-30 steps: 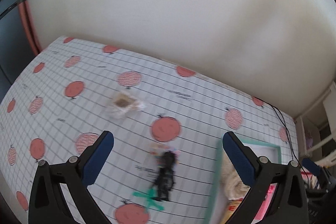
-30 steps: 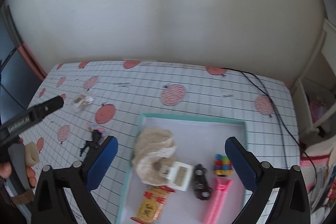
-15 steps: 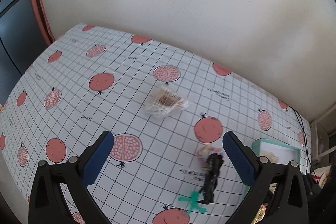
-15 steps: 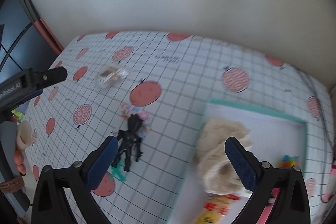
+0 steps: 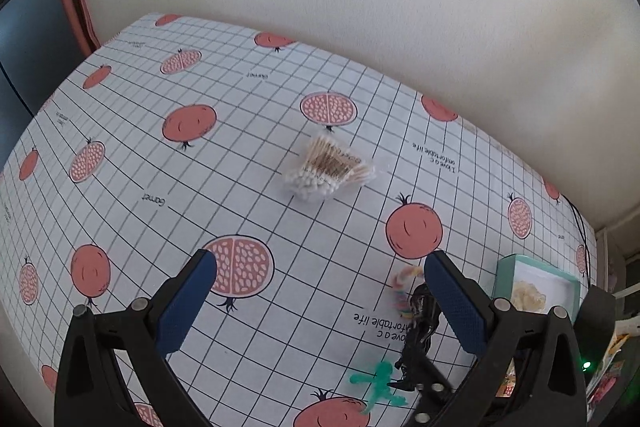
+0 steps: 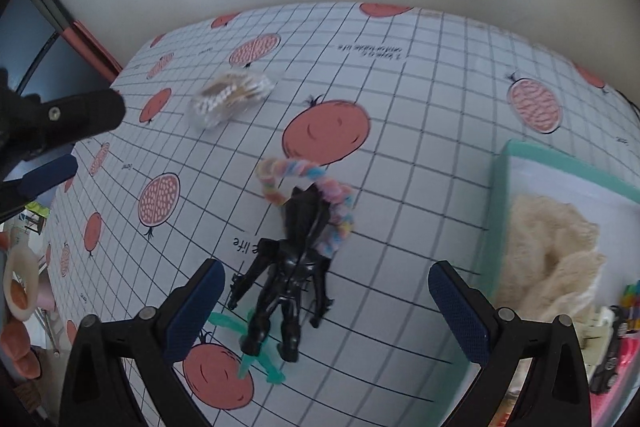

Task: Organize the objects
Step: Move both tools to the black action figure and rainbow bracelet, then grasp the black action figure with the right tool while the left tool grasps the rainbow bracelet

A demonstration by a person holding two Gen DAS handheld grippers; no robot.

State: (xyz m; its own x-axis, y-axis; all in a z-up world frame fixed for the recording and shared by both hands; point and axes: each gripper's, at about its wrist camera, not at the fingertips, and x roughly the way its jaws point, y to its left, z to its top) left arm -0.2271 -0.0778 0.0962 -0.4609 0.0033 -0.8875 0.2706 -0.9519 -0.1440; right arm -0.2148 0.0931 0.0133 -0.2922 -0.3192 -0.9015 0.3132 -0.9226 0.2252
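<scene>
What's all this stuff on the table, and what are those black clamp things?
Cotton swab packet: one, clear wrap, white tips, mid-table.
Toy figure: one, black, lying between the right tool's fingers.
Fuzzy loop: one, pastel, at the figure's head.
Green piece: one, under the figure's legs.
Tray: one, teal rim, right side, holding a cream cloth and small toys.
Tablecloth: grid with pomegranates.
Left tool: open, aimed at the swabs.
Right tool: open, over the figure.

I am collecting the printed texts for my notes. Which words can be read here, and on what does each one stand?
"Garnet": tablecloth, twice, printed upside down.
"I love a comfortable life": tablecloth, upside down.
Label on the cotton swab pack: too blurred to read.
Small prints at the tablecloth's left edge: too small to read.
</scene>
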